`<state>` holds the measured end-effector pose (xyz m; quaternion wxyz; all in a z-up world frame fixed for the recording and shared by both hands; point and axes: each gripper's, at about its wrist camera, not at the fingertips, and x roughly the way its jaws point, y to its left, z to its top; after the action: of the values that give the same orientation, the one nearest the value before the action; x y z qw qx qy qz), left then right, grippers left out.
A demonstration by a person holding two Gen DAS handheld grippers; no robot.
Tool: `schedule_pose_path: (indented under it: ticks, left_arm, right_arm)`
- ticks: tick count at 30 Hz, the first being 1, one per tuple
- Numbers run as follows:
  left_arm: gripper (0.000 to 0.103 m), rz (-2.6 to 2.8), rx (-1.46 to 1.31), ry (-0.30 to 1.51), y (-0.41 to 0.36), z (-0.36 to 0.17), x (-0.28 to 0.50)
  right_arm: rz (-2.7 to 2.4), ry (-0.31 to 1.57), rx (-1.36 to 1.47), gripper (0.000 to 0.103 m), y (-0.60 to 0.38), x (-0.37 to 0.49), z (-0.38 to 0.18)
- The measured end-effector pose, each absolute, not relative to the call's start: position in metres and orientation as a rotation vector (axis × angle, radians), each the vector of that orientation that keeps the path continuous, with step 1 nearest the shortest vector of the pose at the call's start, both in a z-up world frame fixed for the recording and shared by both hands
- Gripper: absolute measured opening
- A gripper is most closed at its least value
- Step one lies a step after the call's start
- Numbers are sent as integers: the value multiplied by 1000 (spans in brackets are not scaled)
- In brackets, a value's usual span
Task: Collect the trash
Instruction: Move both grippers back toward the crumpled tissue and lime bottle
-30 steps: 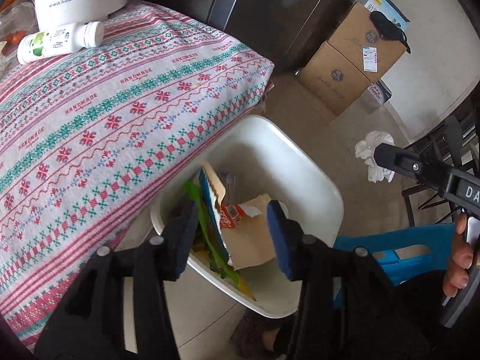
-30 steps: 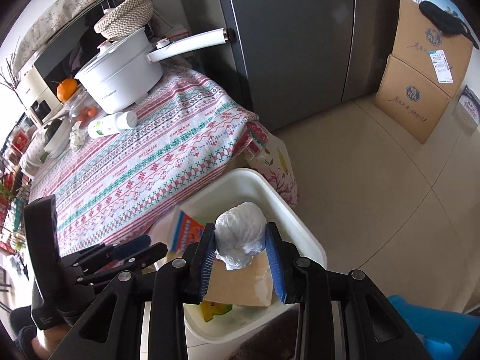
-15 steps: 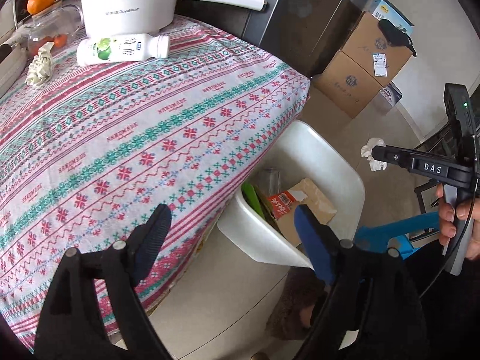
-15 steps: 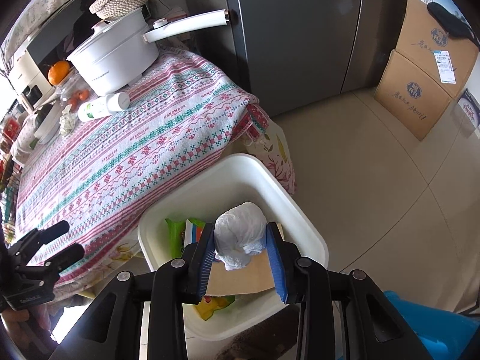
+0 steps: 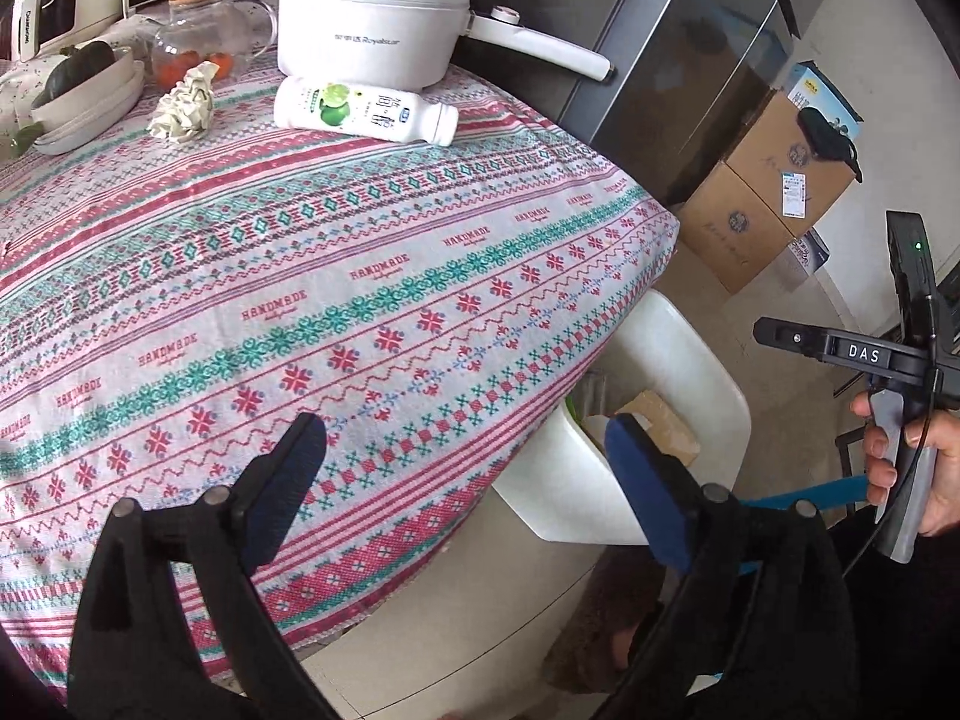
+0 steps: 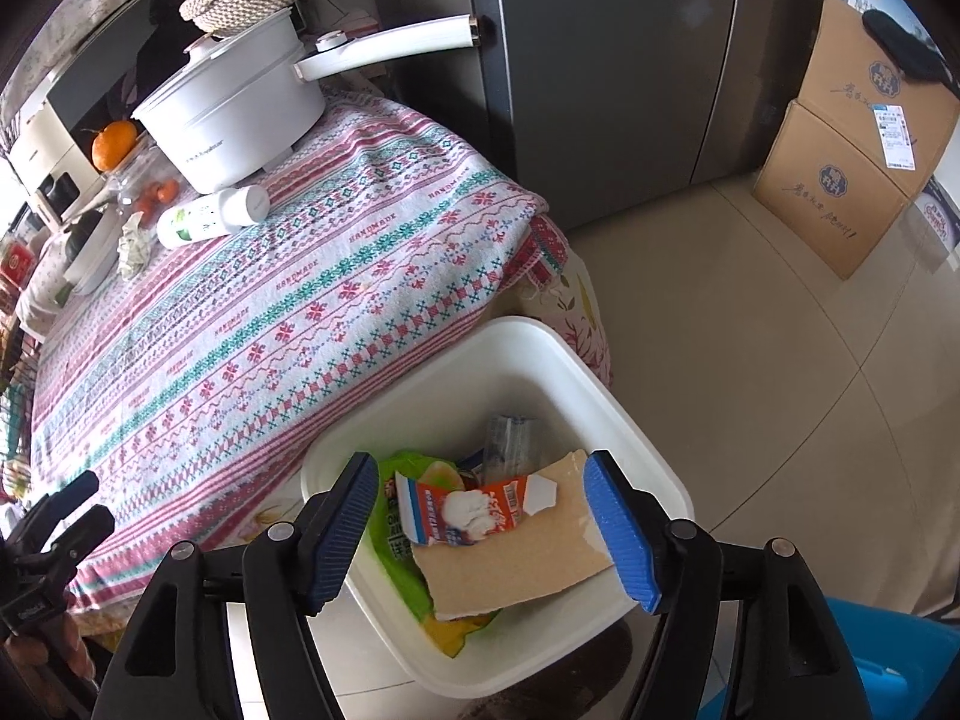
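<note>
Both tongs were seen wide with nothing between the pads, jaws just having been opening. Right gripper was held over the white bin, where a small white wad lay on a snack wrapper. Left gripper was aimed across the patterned tablecloth. Remaining trash, judged: crumpled tissue and a yogurt bottle, lying on its side, long axis crosswise, far up-table from the left gripper, the nearer one.

Table: patterned cloth; far end holds white pot, bottle, crumpled paper.
Floor: white bin, cardboard boxes.
</note>
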<state>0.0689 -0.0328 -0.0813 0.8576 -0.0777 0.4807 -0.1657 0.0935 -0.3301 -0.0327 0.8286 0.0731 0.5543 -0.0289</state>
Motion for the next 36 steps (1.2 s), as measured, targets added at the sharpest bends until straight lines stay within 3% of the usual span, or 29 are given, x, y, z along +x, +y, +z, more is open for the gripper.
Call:
schedule_pose_path:
  ticks: [7,23,36]
  left_arm:
    - [102,-249,-169,990,-2,-82,73]
    - [102,3,-173,878,97,-65,106]
    - [102,-15,-64,889,127,-77,217]
  right_arm:
    - [-5,1143,107,83,-288,109,-24]
    - [95,1080,9,85,-191,162,-20]
    - [127,1052,151,89,-185,240,-33]
